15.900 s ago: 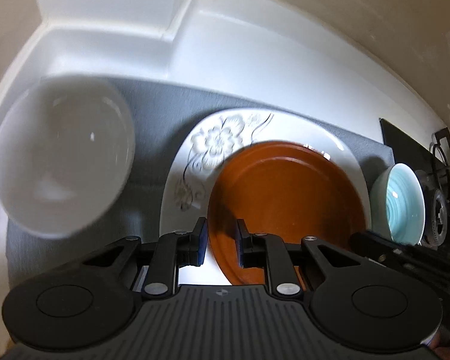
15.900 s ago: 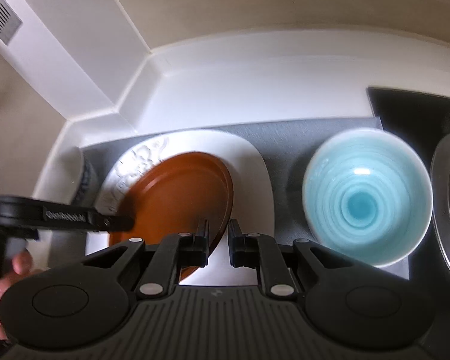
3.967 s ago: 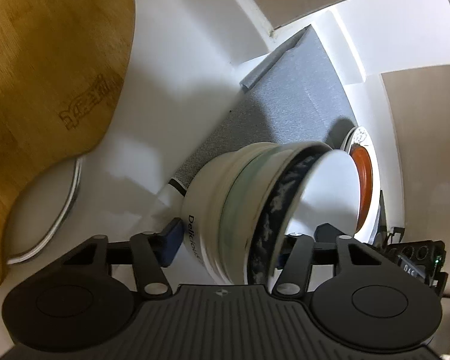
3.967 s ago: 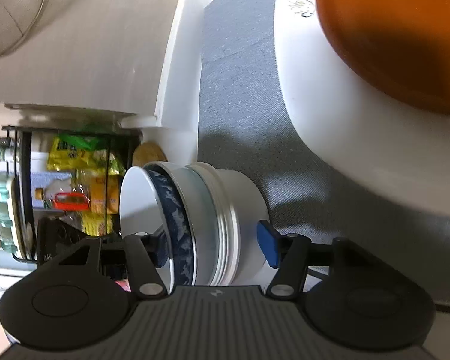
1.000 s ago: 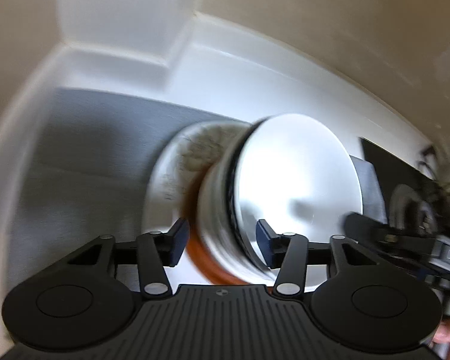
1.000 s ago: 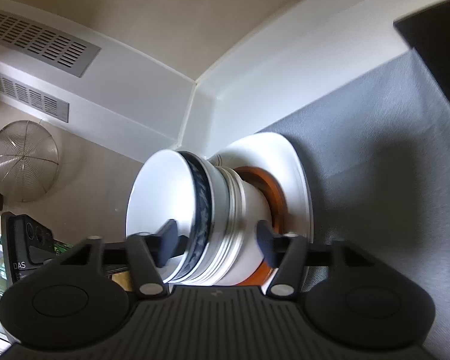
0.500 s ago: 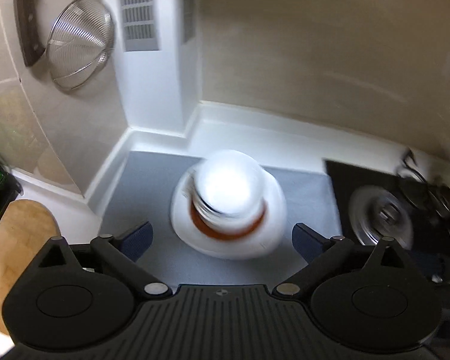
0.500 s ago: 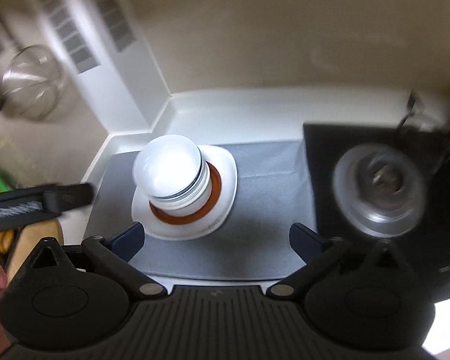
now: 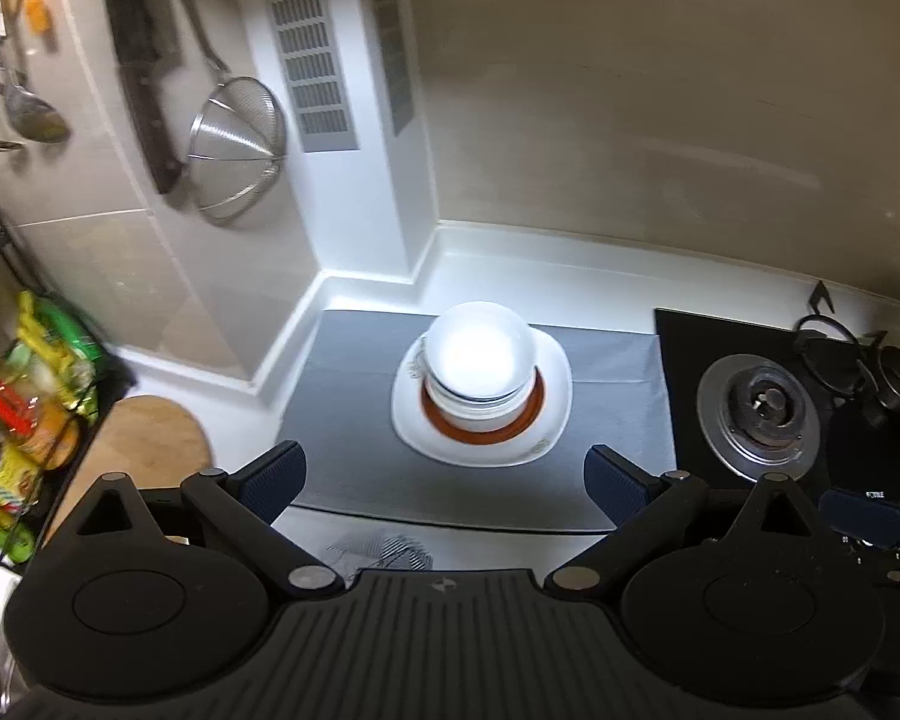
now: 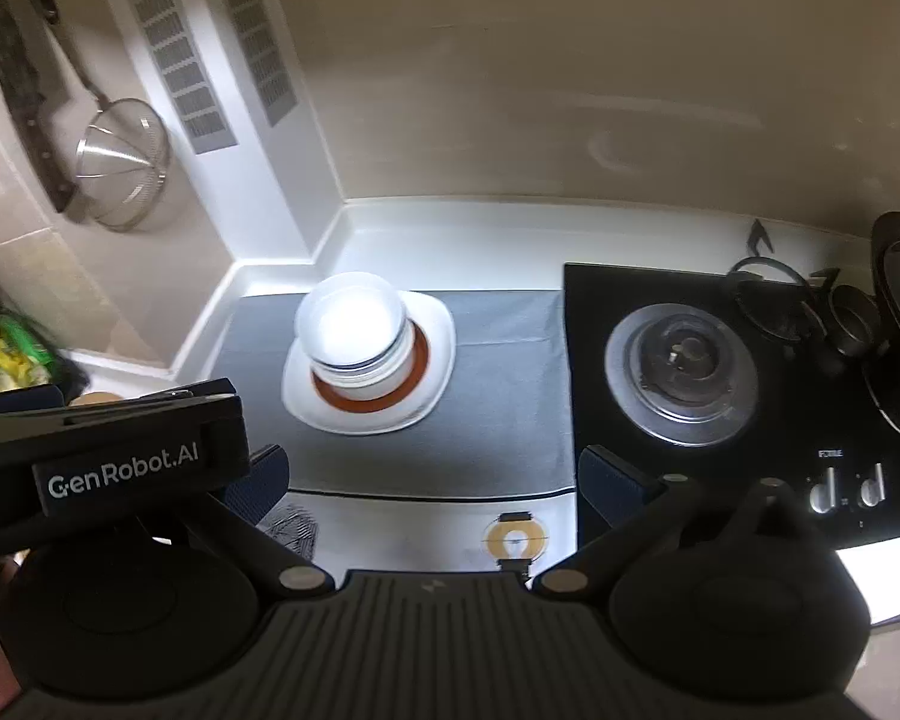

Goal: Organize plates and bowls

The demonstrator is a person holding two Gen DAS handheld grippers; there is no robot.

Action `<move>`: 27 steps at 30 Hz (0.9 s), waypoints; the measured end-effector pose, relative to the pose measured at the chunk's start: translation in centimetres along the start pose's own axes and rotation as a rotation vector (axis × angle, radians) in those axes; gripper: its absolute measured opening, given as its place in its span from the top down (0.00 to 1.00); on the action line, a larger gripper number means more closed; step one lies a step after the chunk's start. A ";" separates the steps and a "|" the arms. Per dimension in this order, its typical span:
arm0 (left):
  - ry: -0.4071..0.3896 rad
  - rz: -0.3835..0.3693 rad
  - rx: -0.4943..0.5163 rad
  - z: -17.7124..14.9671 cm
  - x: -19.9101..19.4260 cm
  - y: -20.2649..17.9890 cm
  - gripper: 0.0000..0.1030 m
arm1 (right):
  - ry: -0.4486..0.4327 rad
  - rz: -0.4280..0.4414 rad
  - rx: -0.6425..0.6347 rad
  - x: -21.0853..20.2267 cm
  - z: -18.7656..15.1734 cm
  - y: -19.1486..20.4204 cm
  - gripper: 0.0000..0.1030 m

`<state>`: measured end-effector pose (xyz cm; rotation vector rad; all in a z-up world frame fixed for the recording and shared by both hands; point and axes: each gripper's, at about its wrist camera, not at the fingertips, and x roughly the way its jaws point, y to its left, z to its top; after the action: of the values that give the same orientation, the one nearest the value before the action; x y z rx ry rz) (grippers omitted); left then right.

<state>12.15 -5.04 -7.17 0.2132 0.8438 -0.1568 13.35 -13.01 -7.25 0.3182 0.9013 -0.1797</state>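
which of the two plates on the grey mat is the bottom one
The white plate, squarish with a floral print, lies directly on the grey mat. The brown plate sits on it, under the stacked bowls.

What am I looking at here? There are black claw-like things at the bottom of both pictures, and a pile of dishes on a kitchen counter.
There is no robot here. A person holds a two-finger gripper in each hand, and each gripper carries a wide-angle camera that looks forward along its fingers. One picture comes from the left gripper, the other from the right gripper. The black shapes at the bottom are the grippers' own bodies and fingers.

Both grippers are wide open and hold nothing.

On the counter lies a grey mat. On it sits a white plate, on that an orange plate, and on top a stack of bowls, nested together. To the right is a black stove. A metal strainer hangs on the wall at the left.

The black bar with lettering in the right picture is the left gripper seen from the side.
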 end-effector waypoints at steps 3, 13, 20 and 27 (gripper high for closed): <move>0.017 0.016 -0.001 -0.1 -1.0 -0.1 0.04 | 0.011 0.000 -0.009 -0.3 0.0 0.4 0.00; 0.025 0.049 0.008 -1.0 -2.4 -0.5 0.04 | 0.014 0.029 -0.014 -1.3 -1.2 0.3 0.00; 0.025 0.059 0.012 -1.6 -2.8 -1.0 0.04 | 0.014 0.046 -0.008 -1.4 -1.8 -0.1 0.00; 0.038 0.055 0.019 -1.6 -2.6 -1.5 0.04 | 0.028 0.048 0.002 -1.2 -2.0 -0.5 0.00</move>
<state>8.95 -5.92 -6.46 0.2581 0.8737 -0.1095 11.02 -12.80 -7.56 0.3443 0.9199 -0.1317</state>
